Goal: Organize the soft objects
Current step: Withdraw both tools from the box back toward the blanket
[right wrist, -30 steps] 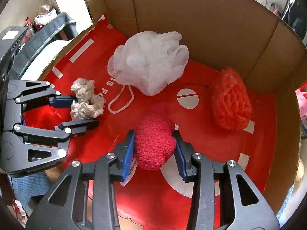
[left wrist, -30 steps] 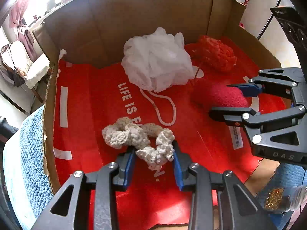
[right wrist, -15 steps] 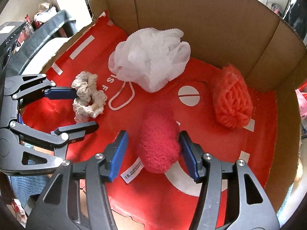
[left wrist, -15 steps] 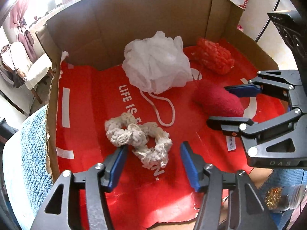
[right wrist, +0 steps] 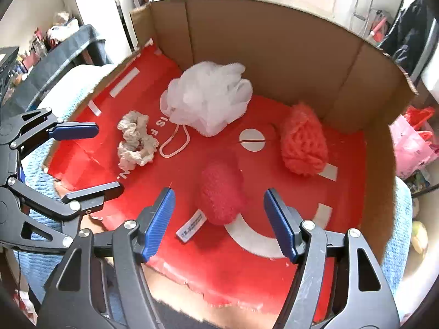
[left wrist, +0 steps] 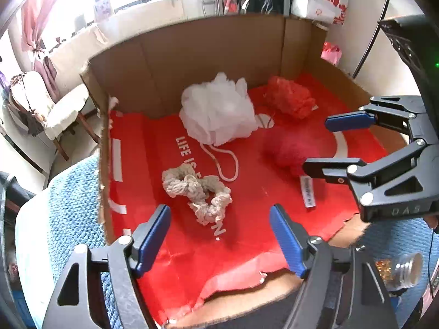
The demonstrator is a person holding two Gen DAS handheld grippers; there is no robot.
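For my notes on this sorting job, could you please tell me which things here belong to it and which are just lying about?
Job: scrunchie, white pouf, red plush, orange yarn, box.
Lying about: jar, blue blanket, chair.

The left claw (left wrist: 219,233), jaws just opened, hovers over the cream scrunchie (left wrist: 197,190) lying free in the cardboard box (left wrist: 192,60).

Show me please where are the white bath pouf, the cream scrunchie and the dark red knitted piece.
white bath pouf (right wrist: 208,101): right wrist view, middle of its mesh.
cream scrunchie (left wrist: 196,189): left wrist view, middle of its loop.
dark red knitted piece (right wrist: 221,192): right wrist view, centre of its body.
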